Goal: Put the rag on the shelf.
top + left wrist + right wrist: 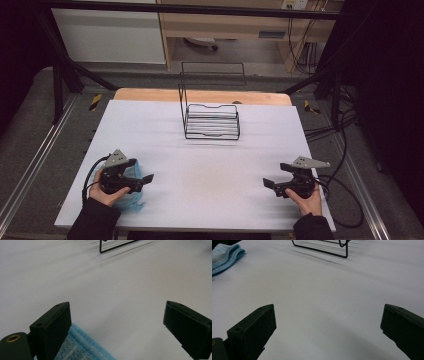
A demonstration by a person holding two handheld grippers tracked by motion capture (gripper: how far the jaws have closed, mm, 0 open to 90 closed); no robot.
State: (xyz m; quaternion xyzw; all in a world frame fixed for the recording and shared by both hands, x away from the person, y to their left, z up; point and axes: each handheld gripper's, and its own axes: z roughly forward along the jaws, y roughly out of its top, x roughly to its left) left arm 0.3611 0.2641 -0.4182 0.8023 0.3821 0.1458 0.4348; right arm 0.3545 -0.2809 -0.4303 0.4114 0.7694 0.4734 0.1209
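A light blue cloth (131,199) lies at the front left of the white table (200,150), under and beside my left gripper (146,178). That gripper is open, and the cloth's folded edge (80,347) shows by its left jaw, with nothing between the jaws. My right gripper (267,183) rests at the front right, open over bare table (329,322). From there the cloth (224,255) appears far off at the upper left. A black wire rack (211,120) stands at the table's middle back, its base bar (120,246) ahead of the left gripper and its front bar (322,251) ahead of the right.
A wooden board (200,95) runs along the table's far edge. Cables (345,190) trail off the right side. Metal rails (30,165) flank the table, and a wooden cabinet (225,25) stands behind it.
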